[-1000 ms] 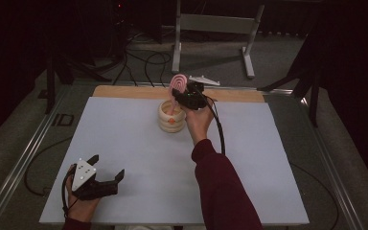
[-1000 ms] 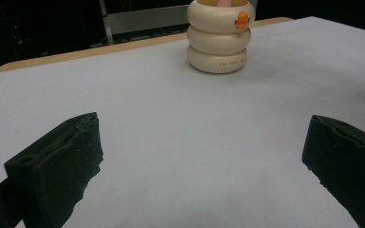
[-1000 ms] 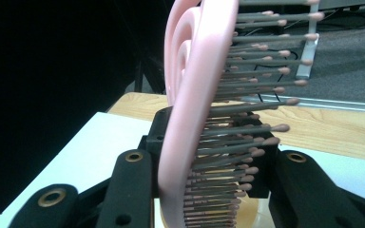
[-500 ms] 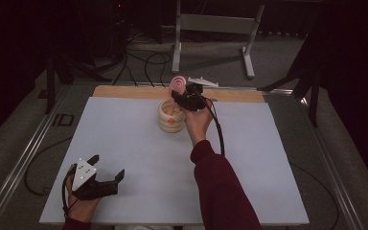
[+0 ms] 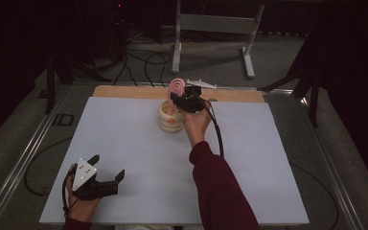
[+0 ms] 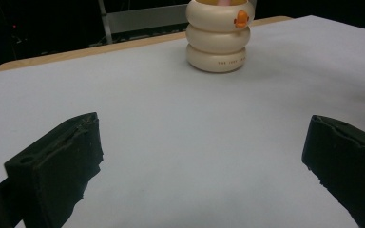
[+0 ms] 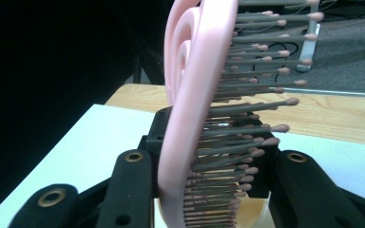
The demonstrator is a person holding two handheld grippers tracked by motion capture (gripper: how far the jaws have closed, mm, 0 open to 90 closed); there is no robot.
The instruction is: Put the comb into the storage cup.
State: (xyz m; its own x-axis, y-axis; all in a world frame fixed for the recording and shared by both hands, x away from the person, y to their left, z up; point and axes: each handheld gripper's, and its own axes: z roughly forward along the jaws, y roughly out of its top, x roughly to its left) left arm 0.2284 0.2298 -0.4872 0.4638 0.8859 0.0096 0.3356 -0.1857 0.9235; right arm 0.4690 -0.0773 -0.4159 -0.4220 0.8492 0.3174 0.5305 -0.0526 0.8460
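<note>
The pink hairbrush (image 7: pixel 190 109) is held upright in the right gripper (image 5: pixel 184 99), directly above the mouth of the cream ribbed holder (image 5: pixel 168 116) at the far middle of the desk (image 5: pixel 124 139). In the right gripper view the jaws stand either side of the brush's lower part, one against its flat back and the other at the bristle side, so the grip is judged closed on the brush; the bristles (image 7: pixel 252 71) point sideways across the picture and their tips are pink. The upright hold over the opening suits either lowering the brush into the holder or lifting it clear; which of the two cannot be told. The holder is built as three stacked rounded rings and carries a small orange emblem (image 6: pixel 241 19) on its top ring. A line of small dark print runs along its bottom ring, but it is too fine to read with certainty. No other label or brand is legible. The left gripper (image 5: pixel 106 179) rests low at the near left corner of the desk, jaws wide apart with nothing between them, well away from the holder and apparently idle.
</note>
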